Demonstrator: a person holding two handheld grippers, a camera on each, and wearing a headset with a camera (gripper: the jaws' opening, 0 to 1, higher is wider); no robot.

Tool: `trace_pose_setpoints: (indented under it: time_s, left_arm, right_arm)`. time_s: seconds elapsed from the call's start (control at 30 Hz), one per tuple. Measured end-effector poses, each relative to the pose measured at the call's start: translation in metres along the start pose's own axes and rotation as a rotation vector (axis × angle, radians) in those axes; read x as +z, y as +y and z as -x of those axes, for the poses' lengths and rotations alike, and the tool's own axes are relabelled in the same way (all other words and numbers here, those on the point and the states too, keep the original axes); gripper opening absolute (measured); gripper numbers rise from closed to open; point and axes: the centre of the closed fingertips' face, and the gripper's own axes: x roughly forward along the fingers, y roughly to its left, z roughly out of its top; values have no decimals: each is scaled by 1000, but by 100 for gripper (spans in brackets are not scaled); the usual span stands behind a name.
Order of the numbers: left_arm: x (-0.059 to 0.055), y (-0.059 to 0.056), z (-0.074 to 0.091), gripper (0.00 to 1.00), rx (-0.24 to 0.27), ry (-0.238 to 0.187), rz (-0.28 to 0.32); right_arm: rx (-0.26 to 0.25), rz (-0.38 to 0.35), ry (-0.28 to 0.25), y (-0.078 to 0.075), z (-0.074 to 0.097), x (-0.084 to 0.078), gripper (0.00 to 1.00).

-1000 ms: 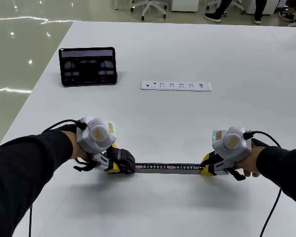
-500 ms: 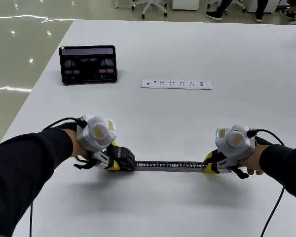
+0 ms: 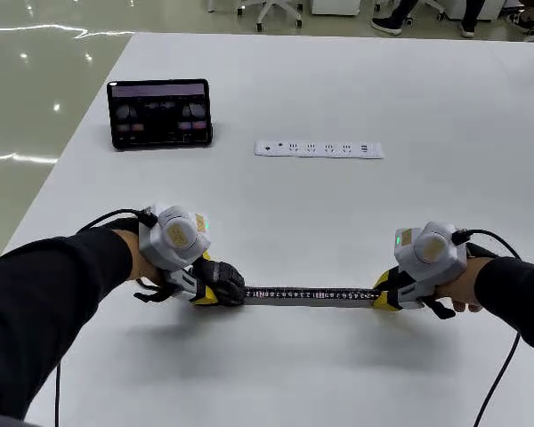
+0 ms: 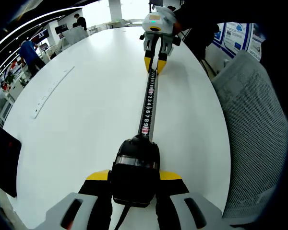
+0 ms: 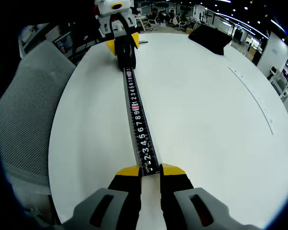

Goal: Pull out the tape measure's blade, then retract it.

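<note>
The tape measure's black case (image 3: 219, 283) sits near the table's front left, and my left gripper (image 3: 206, 294) is shut on it; in the left gripper view the case (image 4: 135, 168) sits between the yellow-tipped jaws. Its dark numbered blade (image 3: 310, 296) runs out flat over the table to the right. My right gripper (image 3: 384, 297) is shut on the blade's end hook (image 5: 149, 168). The blade (image 5: 136, 115) reaches back to the case (image 5: 126, 50) in the right gripper view, and the blade (image 4: 149, 101) leads to the right gripper (image 4: 155, 66) in the left gripper view.
A dark tablet (image 3: 159, 113) stands at the back left. A white power strip (image 3: 319, 149) lies mid-table, beyond the grippers. Cables trail from both grippers. The table's front edge lies just below the blade, and a grey mesh chair (image 5: 31, 110) stands near it.
My right gripper has moved further right with the blade's end, so more blade is out. The left gripper and case have stayed about where they were.
</note>
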Motion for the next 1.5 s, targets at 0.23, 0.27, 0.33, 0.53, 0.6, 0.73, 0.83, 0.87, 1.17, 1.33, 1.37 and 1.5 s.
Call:
trace_pose_setpoints:
  time_s: [0.23,0.27,0.33,0.53,0.6,0.73,0.83,0.87,1.17,1.33,1.37,1.5]
  left_arm:
    - [0,0,0,31,1,0,1]
    - [0,0,0,31,1,0,1]
    - [0,0,0,31,1,0,1]
    - [0,0,0,31,1,-2,3]
    - [1,0,0,31,0,-2,3]
    - [1,0,1,31,1,-2,2]
    - [1,0,0,31,0,-1,2]
    - [1,0,0,31,0,-1,2]
    - [0,0,0,31,0,-1,2]
    - [0,0,0,31,-2,-4,7]
    - [1,0,0,31,-2,-4,7]
    - [1,0,0,31,-2,-5,6]
  right_arm:
    - [0,-1,5,-1,2,-4,9]
    - [-1,-1,5,-1,2,-4,9]
    - [-1,-3,5,-1,3,-5,9]
    - [-2,-5,8,-2,5,-7,9]
    - [-2,-5,8,-2,5,-7,9]
    - [-3,-8,8,-3,7,-9,9]
    - [-5,-10,9,-4,8,-11,9]
    - [-5,-10,10,-4,8,-12,9]
    - [-7,-10,14,-4,9,-13,9]
    - [-8,-12,14,-4,9,-13,9]
    - [-8,-13,14,-4,9,-13,9]
    - [-8,-17,14,-4,9,-13,9]
